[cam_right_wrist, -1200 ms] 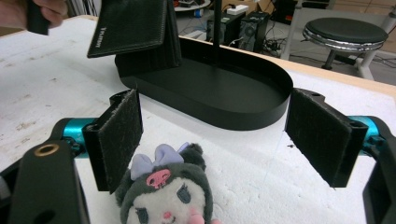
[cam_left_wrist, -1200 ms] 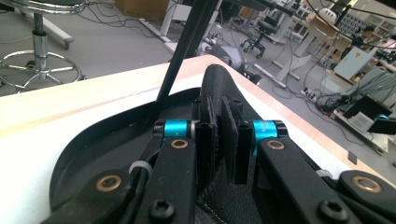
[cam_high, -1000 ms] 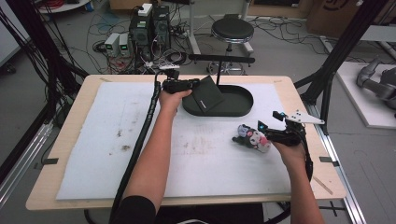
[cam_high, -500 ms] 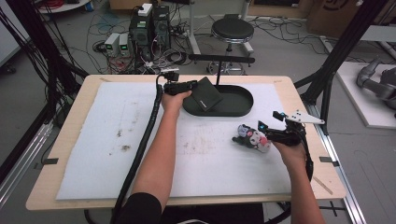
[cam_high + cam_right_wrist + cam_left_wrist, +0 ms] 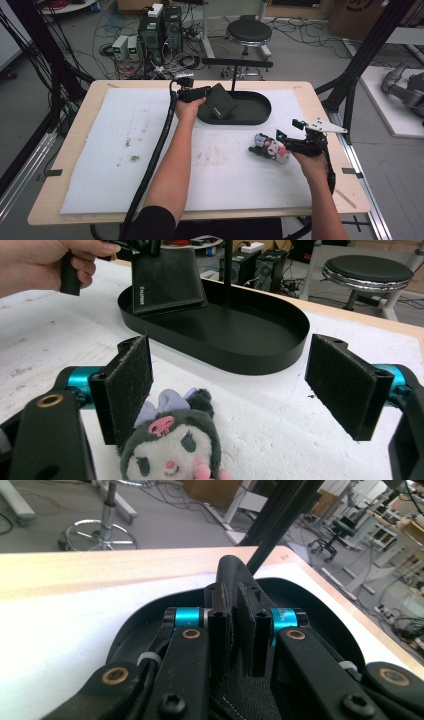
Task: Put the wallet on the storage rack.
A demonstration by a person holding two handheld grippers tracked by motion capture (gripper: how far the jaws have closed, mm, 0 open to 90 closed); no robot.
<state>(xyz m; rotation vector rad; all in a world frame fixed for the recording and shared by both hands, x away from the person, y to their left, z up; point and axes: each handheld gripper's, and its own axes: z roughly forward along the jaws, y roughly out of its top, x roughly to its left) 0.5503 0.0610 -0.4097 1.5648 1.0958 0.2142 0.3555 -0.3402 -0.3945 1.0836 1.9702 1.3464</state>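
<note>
The left gripper [image 5: 204, 93] was clamped on a flat black wallet [image 5: 221, 100], its jaws pressed tight against the wallet's edge in the left gripper view, where the black wallet [image 5: 239, 610] stood pinched between the two pads. In the high view the wallet hung tilted over the left end of the black oval tray [image 5: 255, 117], its lower part inside the tray's rim. The right gripper view showed the same wallet [image 5: 167, 280] leaning over the tray's near wall [image 5: 250, 360], with the left hand [image 5: 45, 262] gripping its handle above the white foam mat [image 5: 280, 440].

The right gripper [image 5: 286, 141] rested low on the mat near the right edge of the wooden table [image 5: 95, 85], its jaws spread wide. A small plush toy [image 5: 270, 148] with a dark head, a lilac bow and a pink skull mark lay just in front of it; in the right gripper view the plush toy [image 5: 172, 455] sat between the open pads, close beside one pad and well apart from the other. A thin black post [image 5: 233, 76] rose from the tray
</note>
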